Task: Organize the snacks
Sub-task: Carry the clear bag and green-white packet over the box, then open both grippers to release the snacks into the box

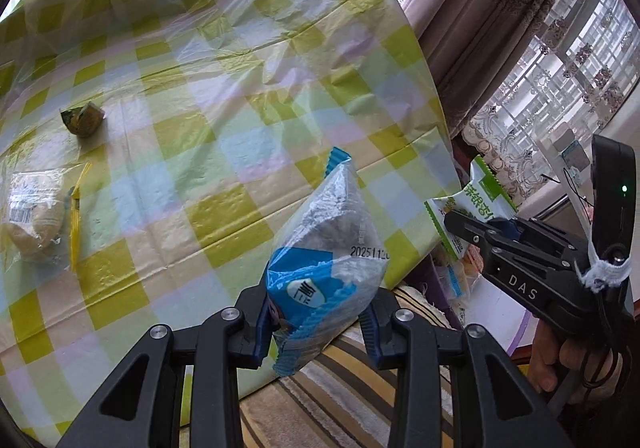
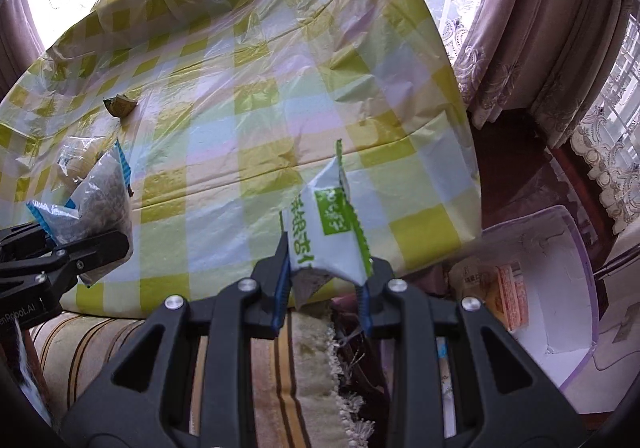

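Observation:
My left gripper is shut on a blue-and-clear snack packet, held up over the table's near edge. To its right, my right gripper is shut on a green-and-white snack packet beyond the table's corner. In the right wrist view the right gripper pinches the green-and-white packet by its lower end, and the left gripper shows at the left edge with the blue-and-clear packet. A white bin with a purple rim stands low at the right and holds orange packets.
On the yellow-green checked tablecloth lie a small green-yellow wrapped snack, a clear bag with a pale bun and a yellow stick packet. A striped cushion lies below the table edge. Curtains hang at the right.

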`<state>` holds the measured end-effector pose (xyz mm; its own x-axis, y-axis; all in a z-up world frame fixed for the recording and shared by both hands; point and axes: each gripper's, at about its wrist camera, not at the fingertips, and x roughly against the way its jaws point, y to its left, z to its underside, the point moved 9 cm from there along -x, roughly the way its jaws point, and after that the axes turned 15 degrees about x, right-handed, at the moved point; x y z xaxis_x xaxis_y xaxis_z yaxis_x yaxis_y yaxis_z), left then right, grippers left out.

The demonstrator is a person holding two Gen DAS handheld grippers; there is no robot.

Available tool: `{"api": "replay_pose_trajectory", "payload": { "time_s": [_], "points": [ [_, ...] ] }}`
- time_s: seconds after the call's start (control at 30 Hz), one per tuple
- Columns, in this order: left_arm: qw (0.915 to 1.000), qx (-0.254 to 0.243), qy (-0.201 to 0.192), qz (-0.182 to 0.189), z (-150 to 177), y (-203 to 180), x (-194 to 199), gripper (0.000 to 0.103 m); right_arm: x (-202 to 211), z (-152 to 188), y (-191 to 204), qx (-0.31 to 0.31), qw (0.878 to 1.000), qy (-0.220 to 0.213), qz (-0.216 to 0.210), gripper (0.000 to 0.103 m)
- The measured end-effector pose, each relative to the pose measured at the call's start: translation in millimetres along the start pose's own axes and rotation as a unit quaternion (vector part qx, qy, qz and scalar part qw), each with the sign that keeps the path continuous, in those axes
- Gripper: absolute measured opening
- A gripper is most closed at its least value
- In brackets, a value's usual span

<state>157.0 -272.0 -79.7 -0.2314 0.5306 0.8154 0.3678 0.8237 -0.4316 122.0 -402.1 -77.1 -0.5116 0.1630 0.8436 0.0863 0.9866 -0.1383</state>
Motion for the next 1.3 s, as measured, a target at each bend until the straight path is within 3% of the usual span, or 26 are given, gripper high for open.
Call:
{"api": "replay_pose_trajectory", "payload": {
  "time_s": [0.2, 0.5, 1.3],
  "points": [
    [0.9988, -0.038, 0.028, 0.016, 7, -40, -21, 0.037, 1, 13, -51, -0.027, 0.999, 0.015, 0.044, 0.032],
    [0.9938, -0.085, 0.062, 0.035, 19, -90, -47, 0.037, -2, 36, -82, -0.026, 0.997, 0.029, 0.072, 0.032],
    [0.9845, -0.112, 0.112, 0.075, 39, -144, -76, 0.037, -10, 62, -133, -0.069, 0.991, 0.048, 0.101, 0.032]
  ]
}}
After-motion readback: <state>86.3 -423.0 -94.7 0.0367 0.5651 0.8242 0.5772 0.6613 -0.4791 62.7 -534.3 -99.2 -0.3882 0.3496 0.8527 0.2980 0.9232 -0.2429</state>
